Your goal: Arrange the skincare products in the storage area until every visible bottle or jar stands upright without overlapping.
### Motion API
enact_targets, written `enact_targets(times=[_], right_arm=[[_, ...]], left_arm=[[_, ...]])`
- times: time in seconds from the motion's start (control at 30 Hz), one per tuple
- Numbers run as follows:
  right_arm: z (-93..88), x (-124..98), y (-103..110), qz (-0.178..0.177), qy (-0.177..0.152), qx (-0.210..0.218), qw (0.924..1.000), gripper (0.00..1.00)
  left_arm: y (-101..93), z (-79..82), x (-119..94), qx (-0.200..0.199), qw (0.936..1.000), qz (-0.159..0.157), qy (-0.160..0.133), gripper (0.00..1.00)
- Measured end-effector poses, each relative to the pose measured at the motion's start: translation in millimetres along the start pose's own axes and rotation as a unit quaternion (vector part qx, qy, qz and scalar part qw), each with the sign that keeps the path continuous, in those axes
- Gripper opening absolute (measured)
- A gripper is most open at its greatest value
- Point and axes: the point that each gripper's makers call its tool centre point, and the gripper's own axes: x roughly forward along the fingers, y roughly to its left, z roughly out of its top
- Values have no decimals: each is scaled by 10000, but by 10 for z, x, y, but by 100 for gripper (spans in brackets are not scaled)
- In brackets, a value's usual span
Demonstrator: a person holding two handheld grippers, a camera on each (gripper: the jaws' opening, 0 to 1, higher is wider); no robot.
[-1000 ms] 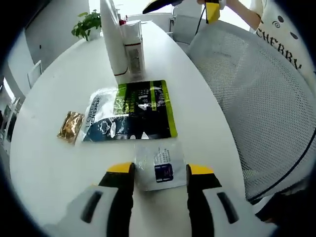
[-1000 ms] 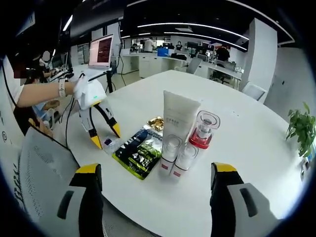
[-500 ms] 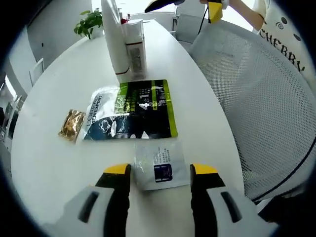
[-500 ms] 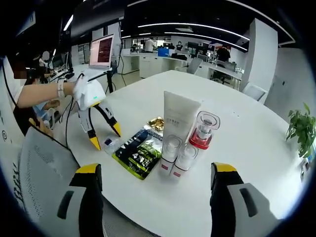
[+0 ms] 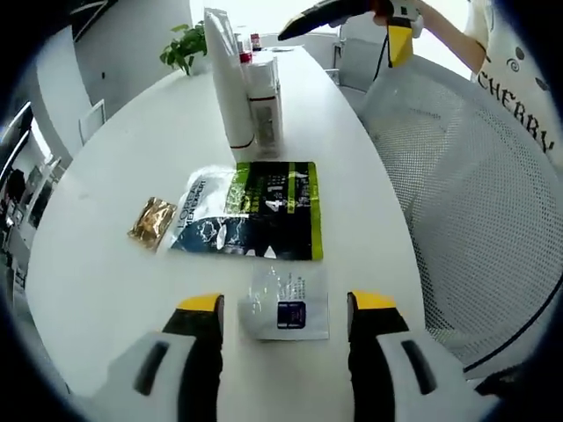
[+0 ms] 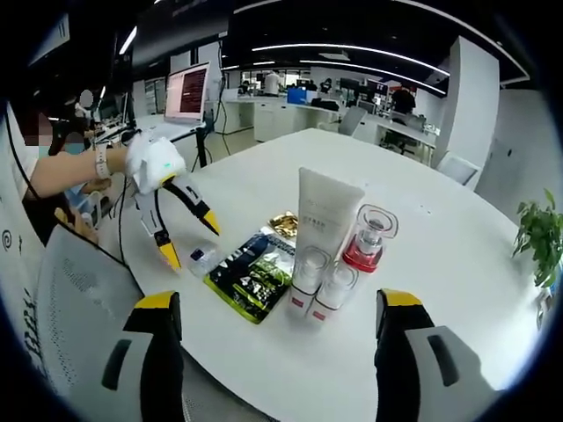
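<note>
Looking along my left claw [image 5: 286, 303], I see its yellow-tipped jaws spread wide and holding nothing, one on each side of a small clear sachet [image 5: 284, 303] that lies flat on the white counter [image 5: 97, 264]. Just beyond the sachet lies a green and black pouch [image 5: 273, 207] partly over a silvery pouch [image 5: 198, 215], with a small gold packet [image 5: 152, 220] beside them. Further along the counter a tall white tube [image 5: 225, 79] stands upright, with a clear-capped bottle [image 5: 266, 110] touching it.

From my right claw [image 6: 277, 308], also wide open and empty, the group reads more clearly: the white tube [image 6: 324, 224] stands with two clear-capped bottles [image 6: 321, 281] upright in front of it and a red-collared bottle [image 6: 368, 242] beside it, all close together. The flat pouches [image 6: 255, 272] lie beside them. The left claw [image 6: 185, 229] hangs over the sachet near the counter's edge, held by a gloved hand [image 6: 145, 158]. A mesh chair [image 5: 466, 193] sits against the counter, and a potted plant [image 6: 537, 237] stands at the far end.
</note>
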Motion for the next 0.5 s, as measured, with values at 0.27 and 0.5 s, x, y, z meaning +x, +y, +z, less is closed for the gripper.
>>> enact_targets(times=[0.27,0.5], right_arm=[[-2,-26,-21,-15,-45,-12,10000,92],[5,-67,-47,-53,-113,-8,9999,92]], left_arm=[[59,40,-143,-279,9986,451,-86,59],[80,158,-265,-477,9954,760,-330,65]])
